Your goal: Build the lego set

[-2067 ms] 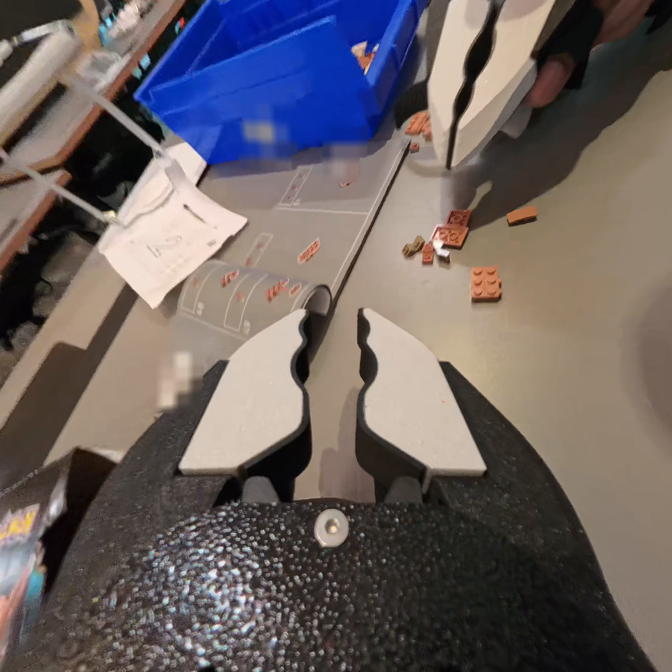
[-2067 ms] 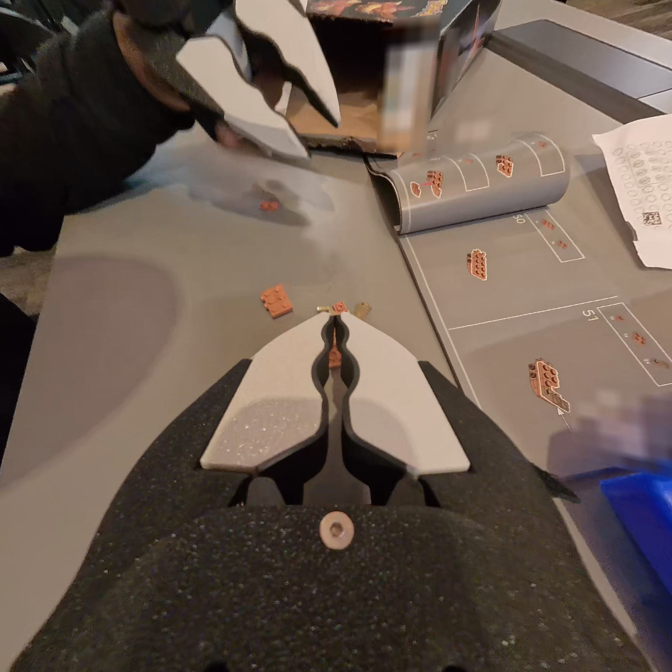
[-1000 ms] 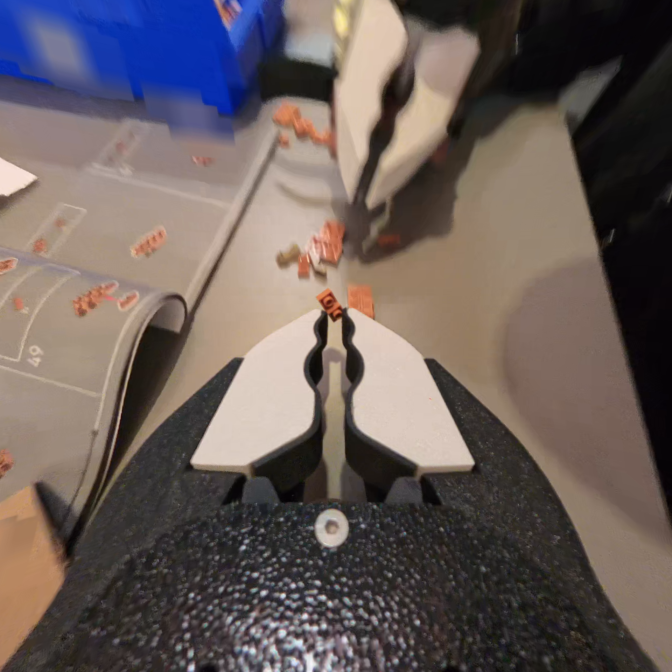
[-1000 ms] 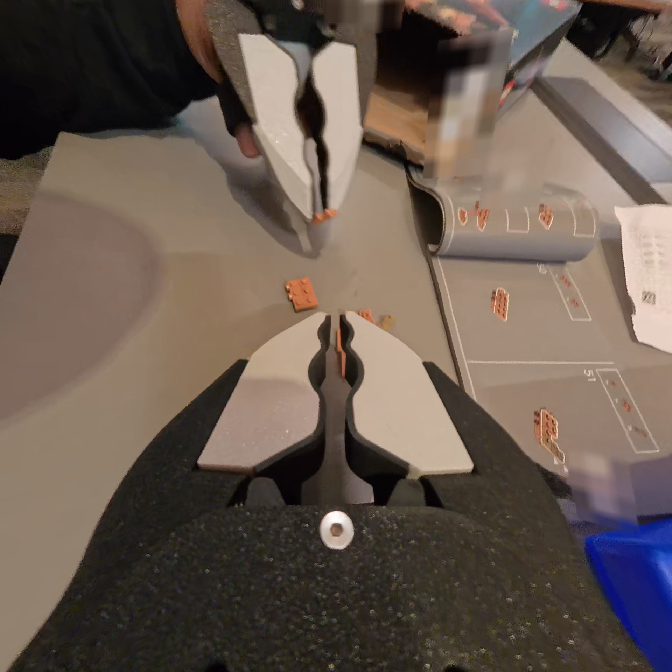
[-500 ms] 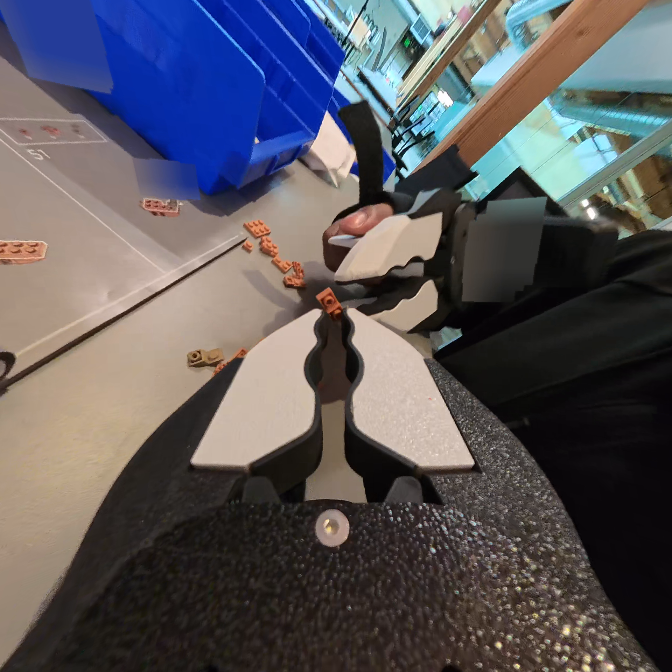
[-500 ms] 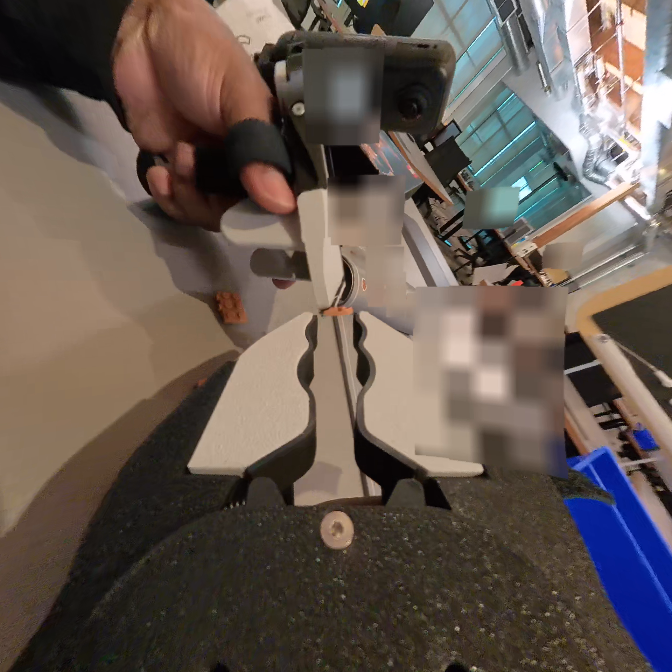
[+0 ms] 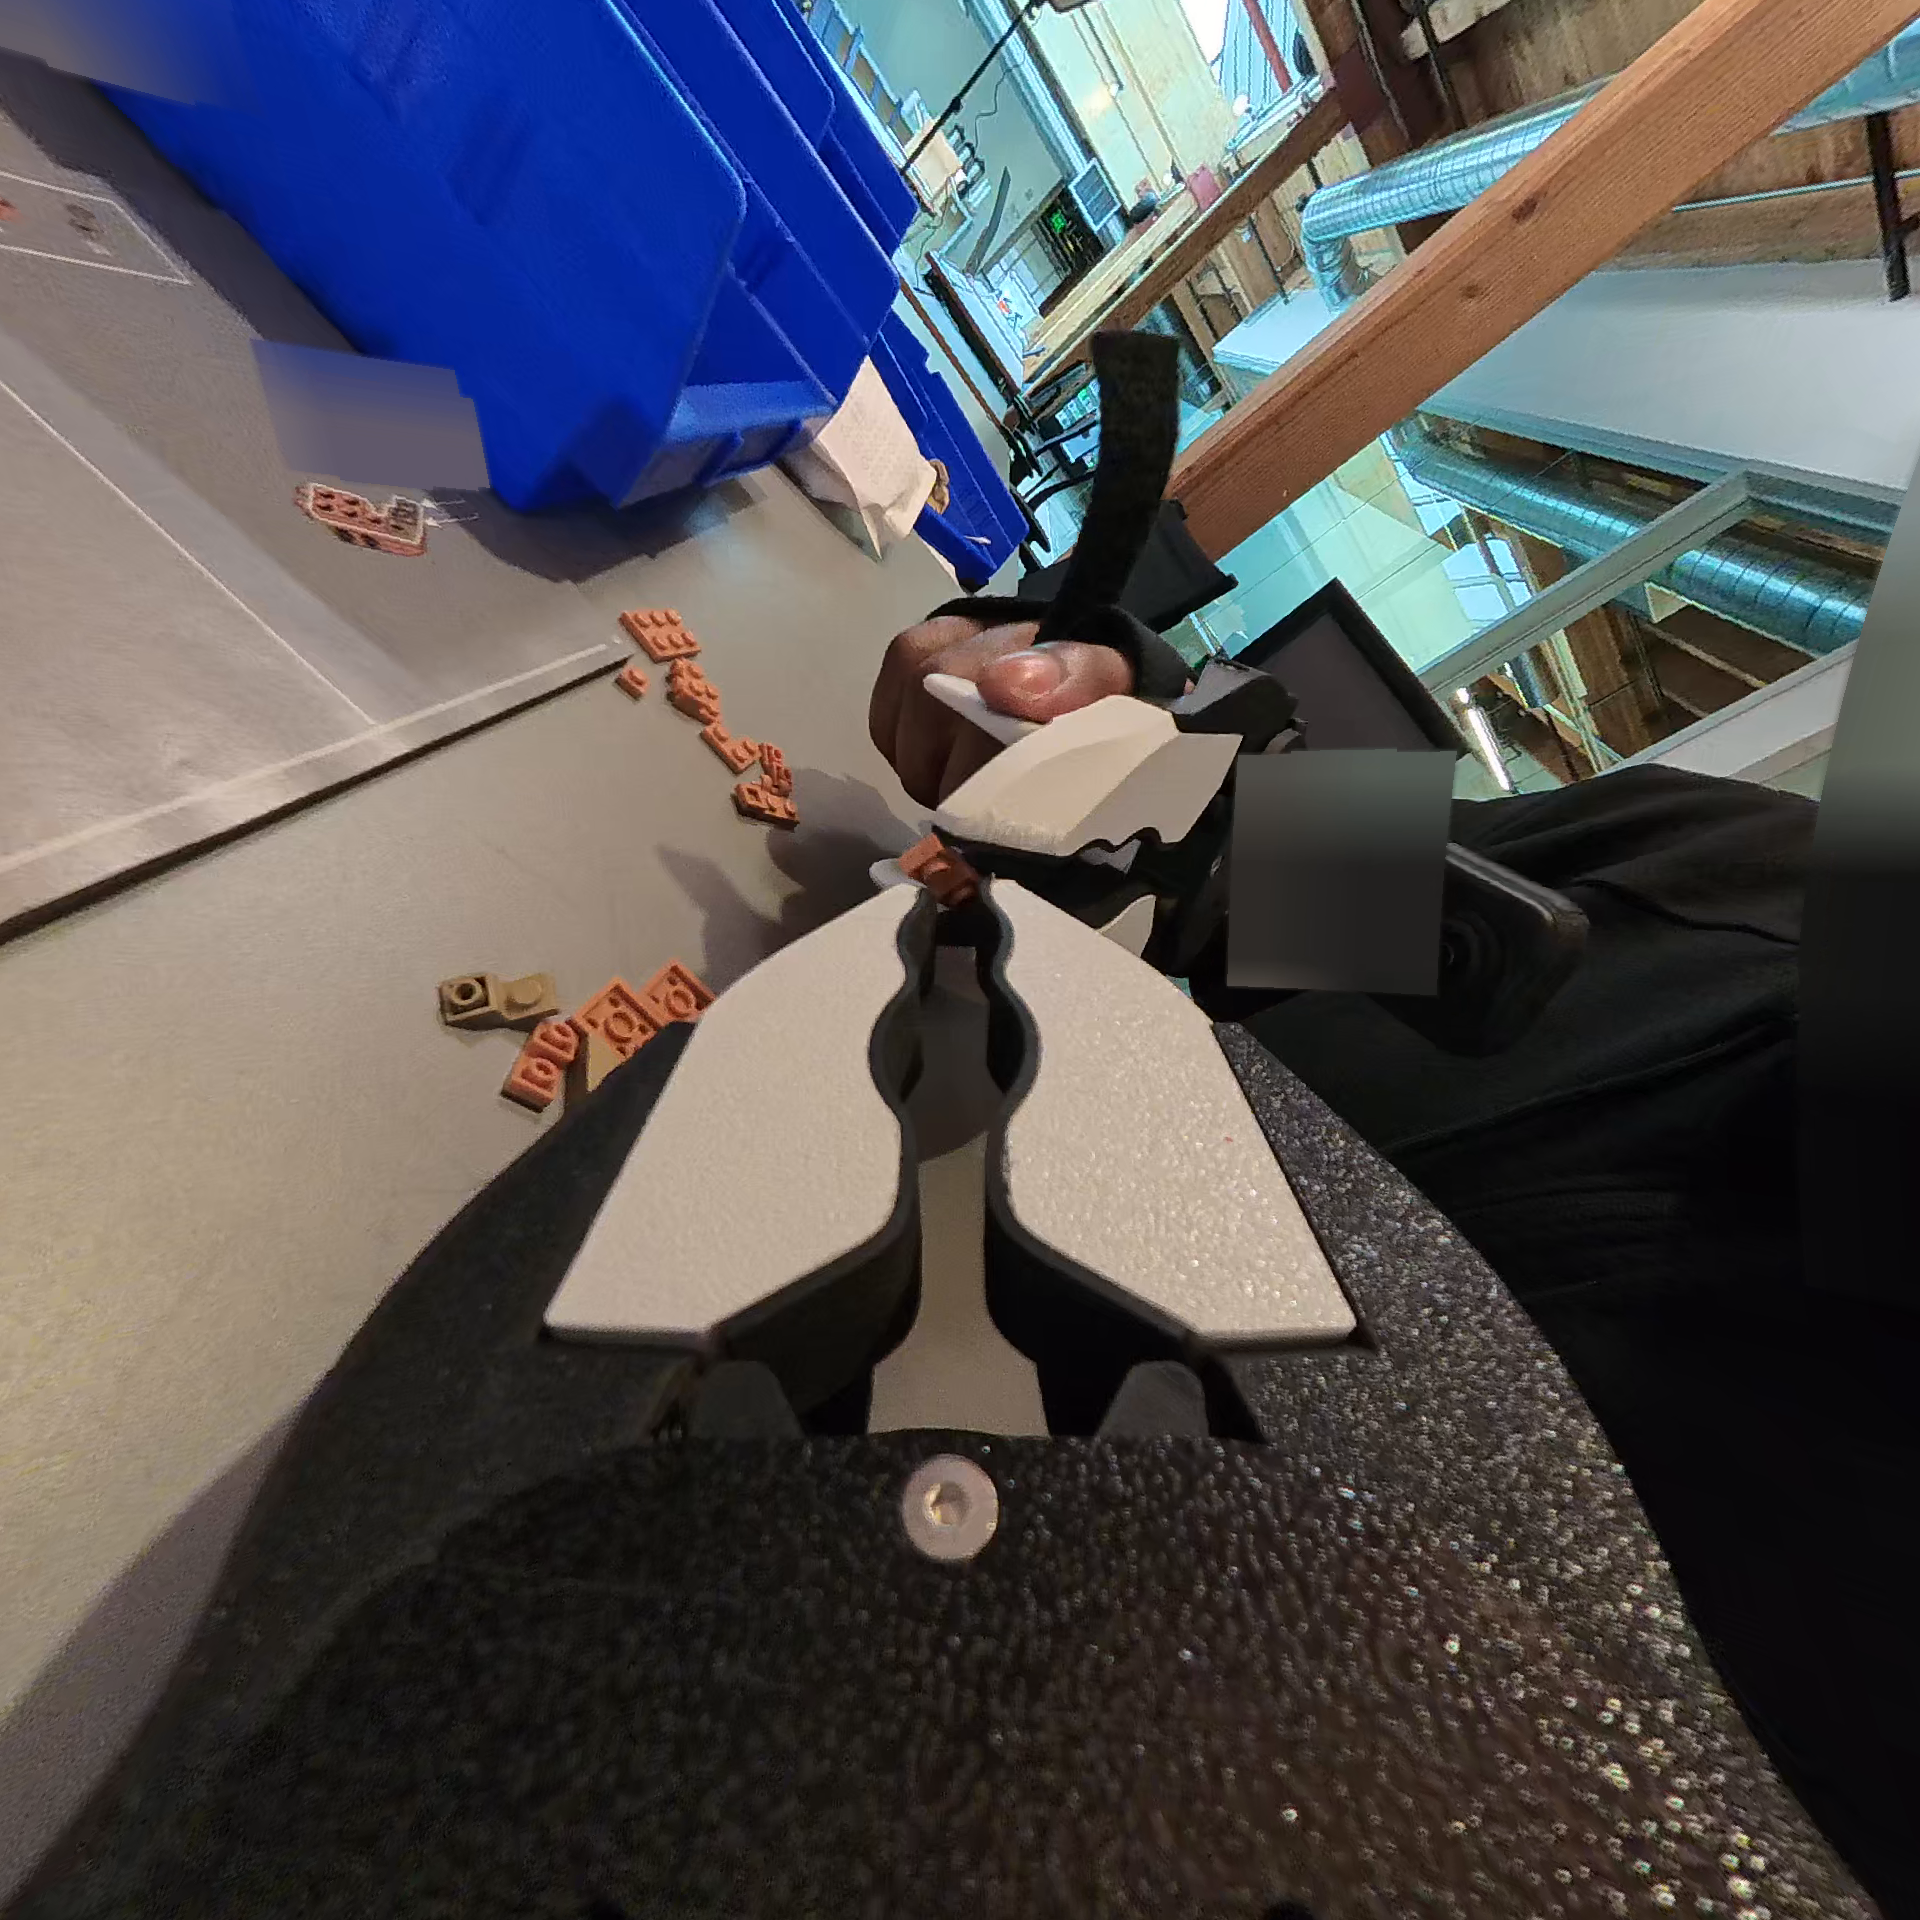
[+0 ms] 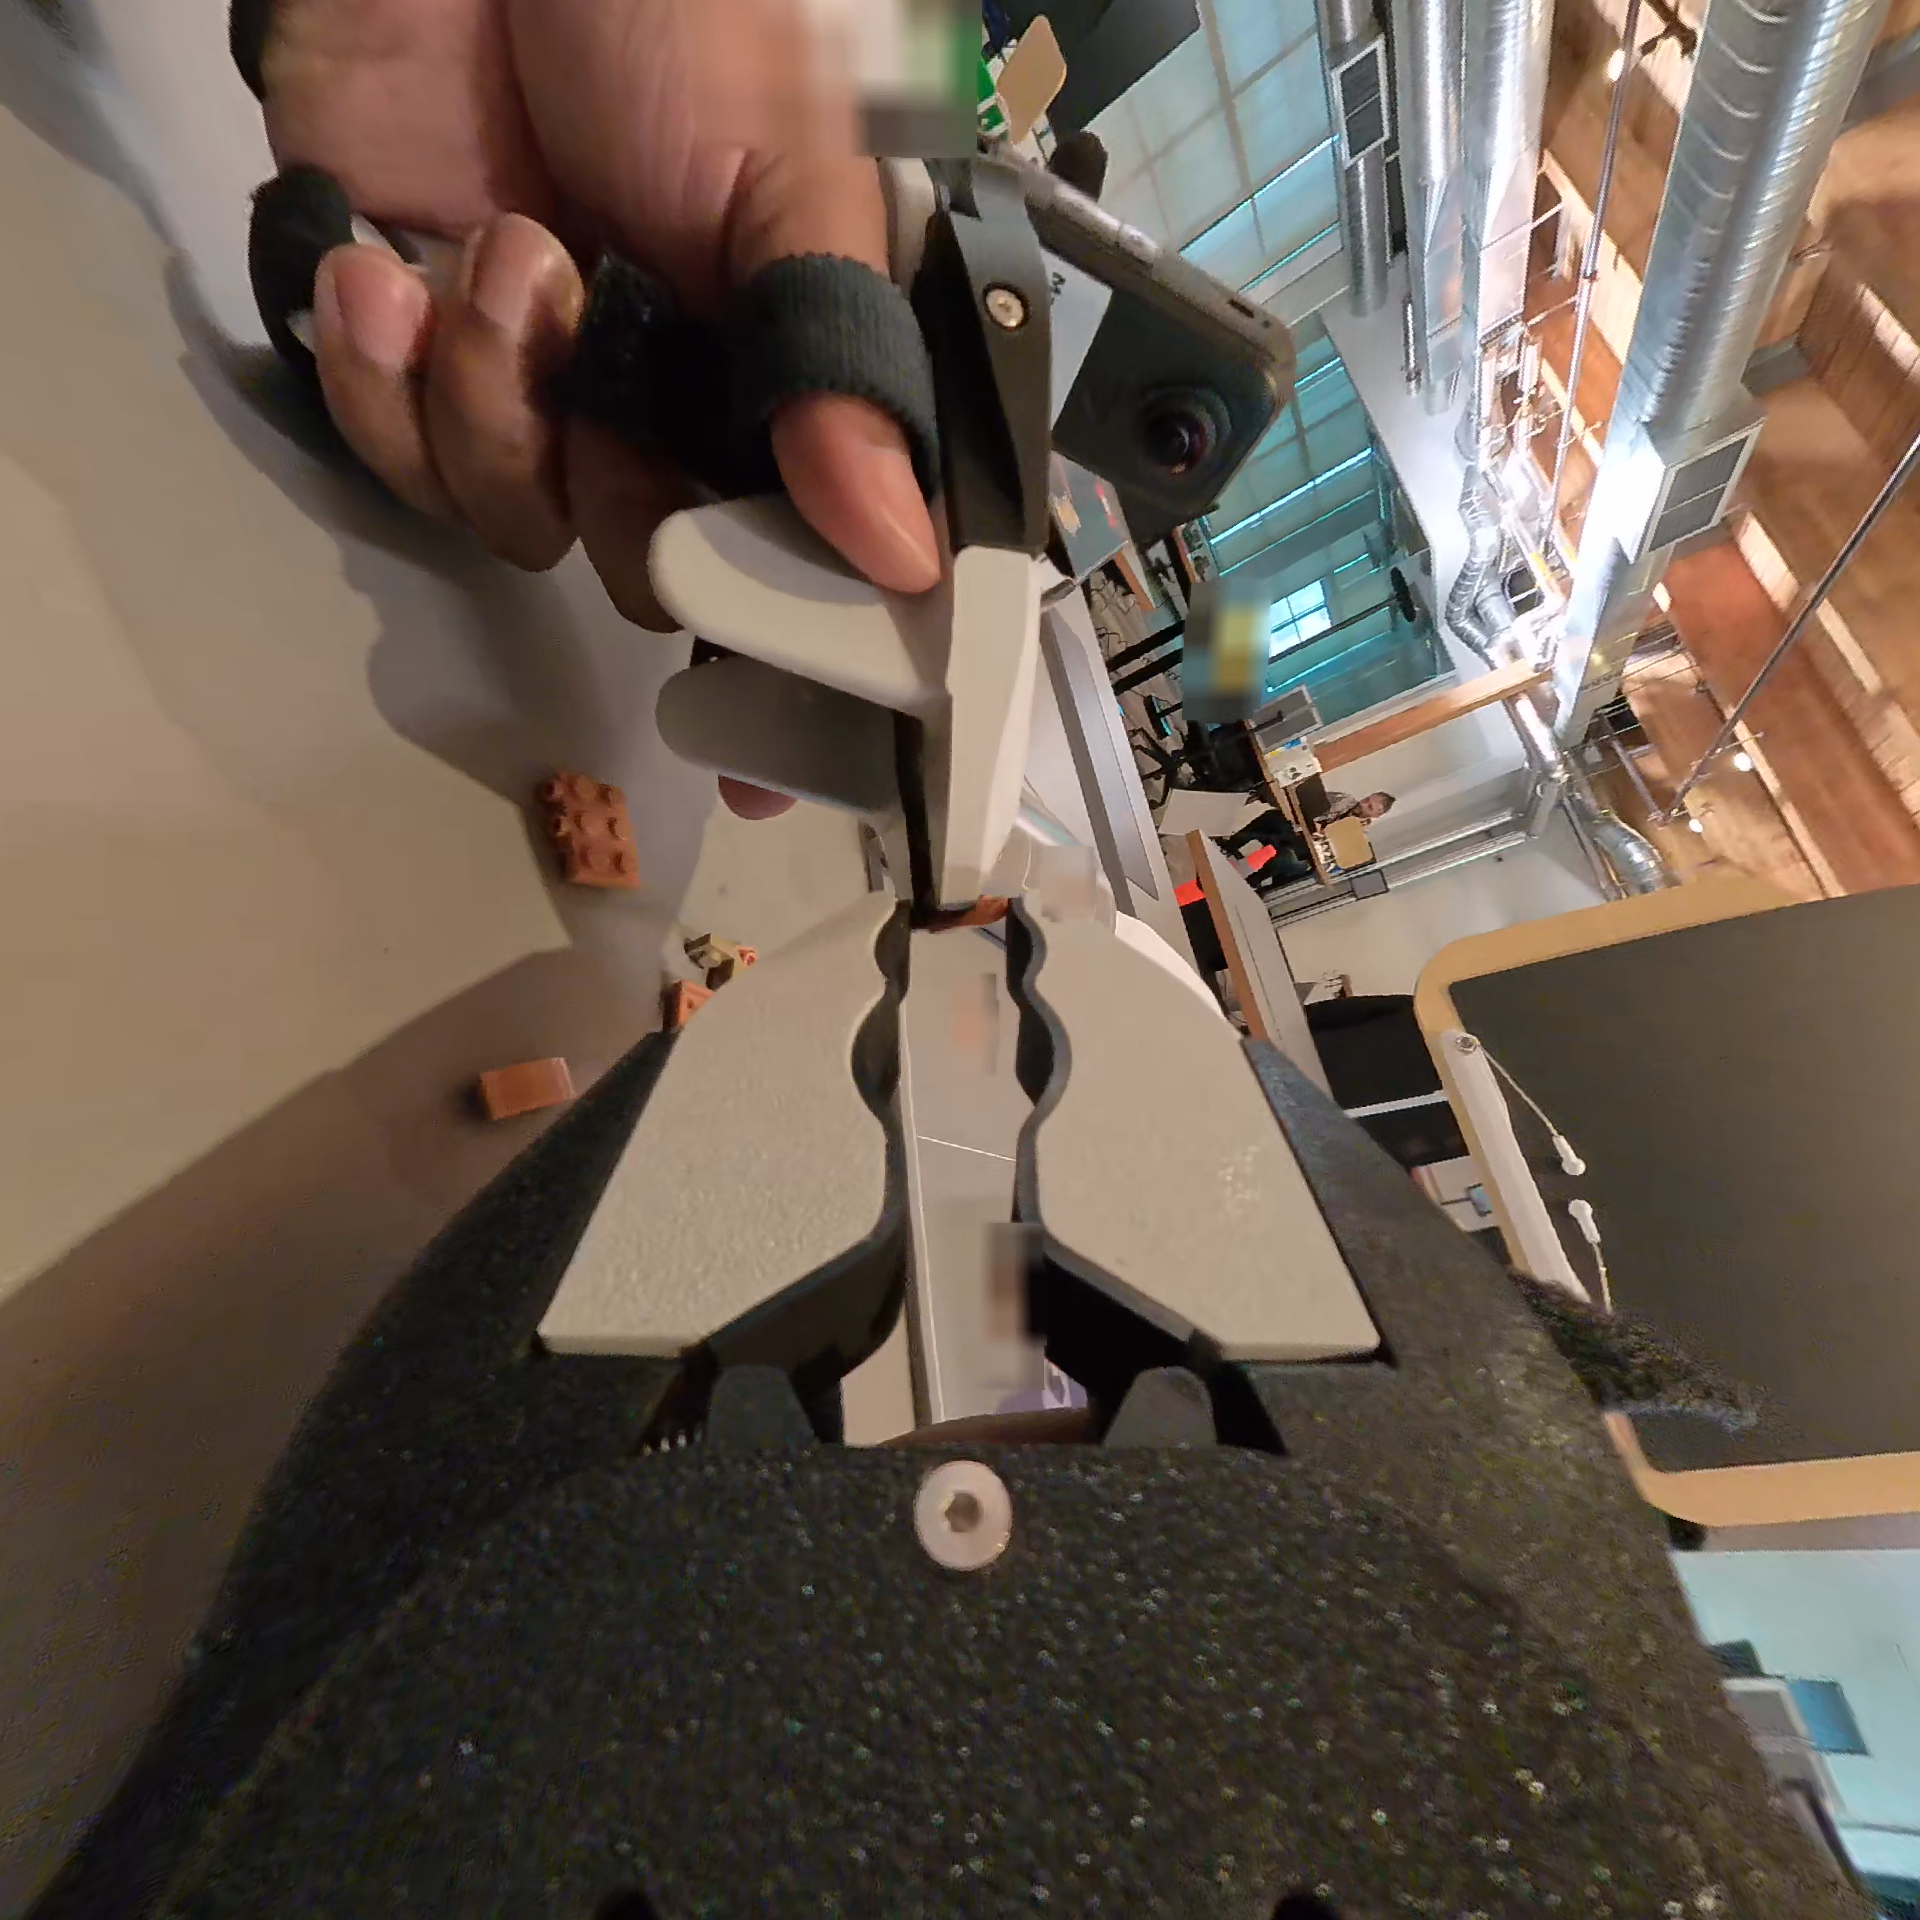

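Pinching a small reddish-brown brick piece (image 7: 940, 871) at their very tips, the fingers (image 7: 790, 1081) of the left gripper (image 7: 948, 906) were nearly closed and pressed on it from both sides, lifted clear of the grey tabletop (image 7: 260, 1143). The right gripper (image 8: 956, 920) met it tip to tip: in its own view a reddish-brown piece (image 8: 961, 914) sat across the tips of its fingers (image 8: 748, 1122), which stood a little apart, but whether the pads pressed on it could not be told. From the left view the right gripper's white fingers (image 7: 1070, 790) lay sideways, just above the held piece, with a hand (image 7: 977, 696) behind them; from the right view a hand (image 8: 582, 312) wrapped the left gripper's handle.

Loose reddish-brown plates (image 7: 717, 717) lay scattered on the tabletop beside the edge of a grey instruction sheet (image 7: 156, 665), and a second small heap (image 7: 613, 1023) with a tan piece (image 7: 494, 1000) lay near the left gripper's body. Blue bins (image 7: 499, 239) stood along the far edge of the tabletop. In the right view a thicker brown brick (image 8: 587, 831) and a small plate (image 8: 525, 1086) rested on the tabletop, apart from the fingers
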